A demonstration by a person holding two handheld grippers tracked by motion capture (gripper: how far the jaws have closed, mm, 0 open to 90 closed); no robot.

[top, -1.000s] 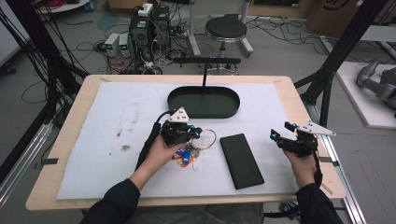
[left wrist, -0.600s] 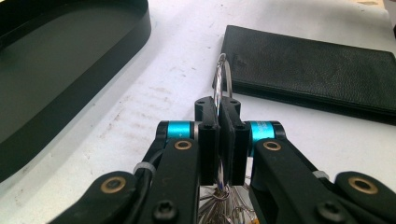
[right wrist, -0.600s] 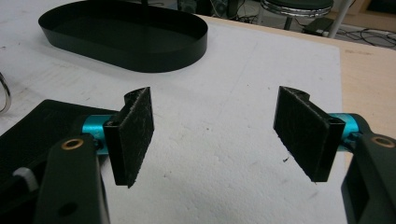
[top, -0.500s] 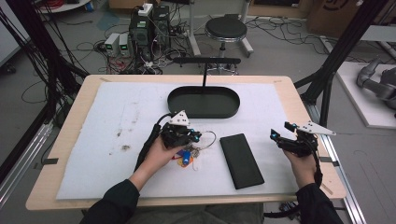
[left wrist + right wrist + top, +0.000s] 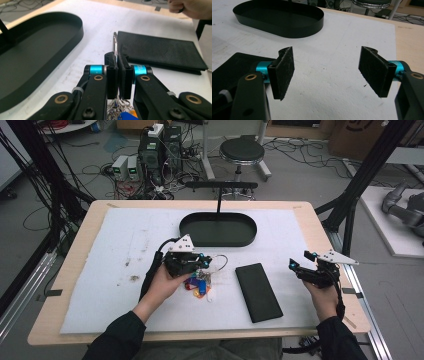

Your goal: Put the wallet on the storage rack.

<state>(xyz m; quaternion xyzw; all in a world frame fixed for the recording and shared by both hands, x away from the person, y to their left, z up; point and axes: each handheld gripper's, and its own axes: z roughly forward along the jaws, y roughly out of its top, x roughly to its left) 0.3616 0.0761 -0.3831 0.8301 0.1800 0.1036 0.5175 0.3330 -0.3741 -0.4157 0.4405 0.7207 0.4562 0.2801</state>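
Observation:
My left gripper (image 5: 205, 261) is near the middle of the white mat, shut on the thin metal ring (image 5: 115, 41) of a key bunch. The keys and coloured tags (image 5: 197, 285) hang or rest just below the jaws, next to the person's hand. In the left gripper view the pads (image 5: 112, 72) press together on the ring, and the keys (image 5: 122, 115) show at the bottom edge. A flat black wallet (image 5: 258, 291) lies just right of the keys. My right gripper (image 5: 299, 260) hovers open near the mat's right edge, its fingers (image 5: 284, 71) wide apart with nothing between them.
A black oval tray (image 5: 186, 227) with an upright post sits at the back of the mat, also seen as the tray (image 5: 317, 23) ahead of the right gripper. The wallet (image 5: 160, 51) lies beyond the left jaws. Bare wooden table edge (image 5: 327, 232) runs along the right.

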